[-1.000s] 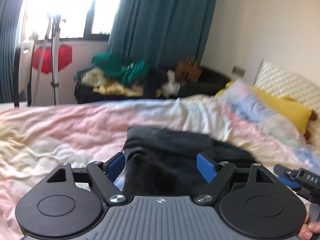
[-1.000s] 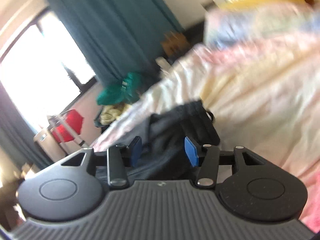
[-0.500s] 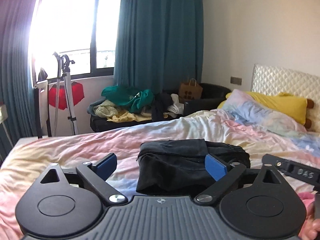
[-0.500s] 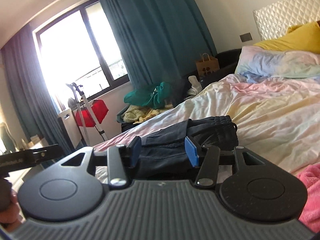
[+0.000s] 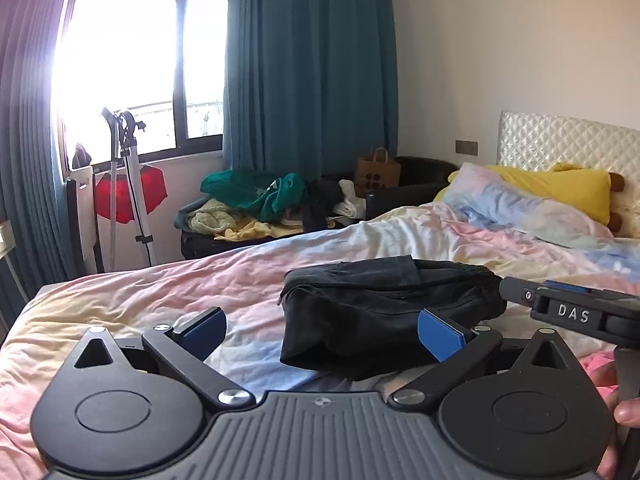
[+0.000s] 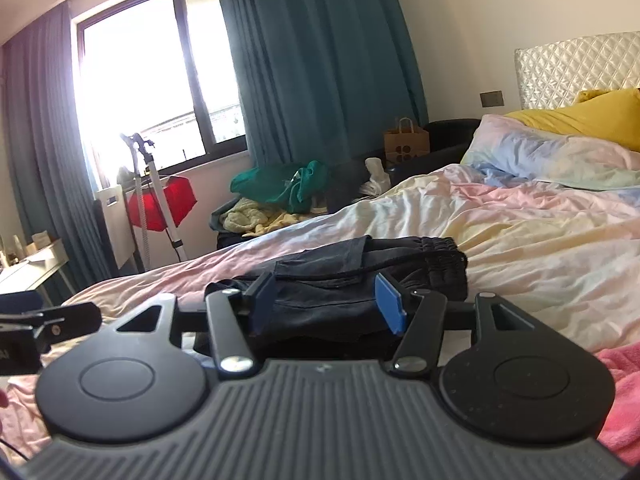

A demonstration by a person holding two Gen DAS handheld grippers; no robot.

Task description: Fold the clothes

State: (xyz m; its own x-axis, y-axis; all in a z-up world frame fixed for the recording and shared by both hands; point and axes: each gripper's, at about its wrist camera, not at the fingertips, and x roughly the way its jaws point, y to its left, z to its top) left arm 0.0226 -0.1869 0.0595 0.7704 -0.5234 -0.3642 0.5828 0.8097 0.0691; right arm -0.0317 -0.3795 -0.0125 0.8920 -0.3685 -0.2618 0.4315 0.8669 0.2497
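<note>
Folded black garment (image 5: 384,312) lies on bed (image 5: 160,292), near edge seemingly hidden behind both grippers' spread, empty fingers (image 5: 204,326).

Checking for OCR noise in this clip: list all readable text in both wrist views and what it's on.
"DAS": white letters on the black body of the right gripper, seen in the left wrist view.
Brown paper bag by the teal curtain: dark round-dot logo, no letters readable.
Green garment in the clothes pile: pale print, too blurred to read.
Folded black clothing on the pastel bedsheet: no text visible.
</note>
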